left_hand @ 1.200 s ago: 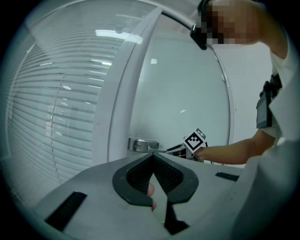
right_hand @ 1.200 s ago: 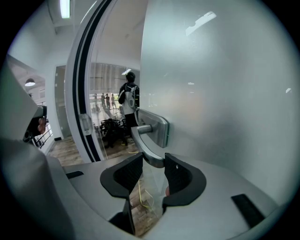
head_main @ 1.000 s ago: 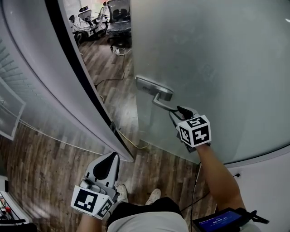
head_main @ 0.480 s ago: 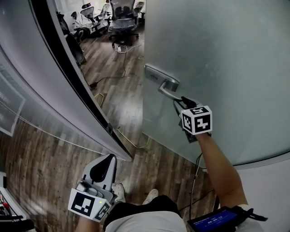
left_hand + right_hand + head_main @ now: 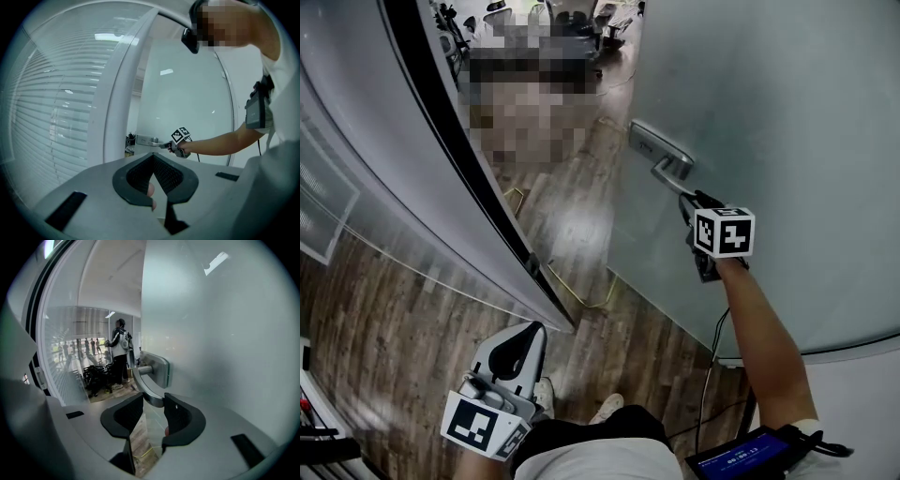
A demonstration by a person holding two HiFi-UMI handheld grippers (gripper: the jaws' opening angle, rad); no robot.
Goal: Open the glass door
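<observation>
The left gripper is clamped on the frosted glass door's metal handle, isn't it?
No. It is the right gripper that is clamped on the metal handle, as the right gripper view shows. The left gripper hangs low, jaws shut on nothing.

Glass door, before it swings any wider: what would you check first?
1. Right claw closed on the door handle: ok.
2. Left claw shut, empty, away from the door: ok.
3. Glass door free of its frame, gap open: ok.
4. Person beyond the doorway, out of the swing: cannot tell.
5. Yellow cable on the floor near the door's edge, won't snag: cannot tell.
</observation>
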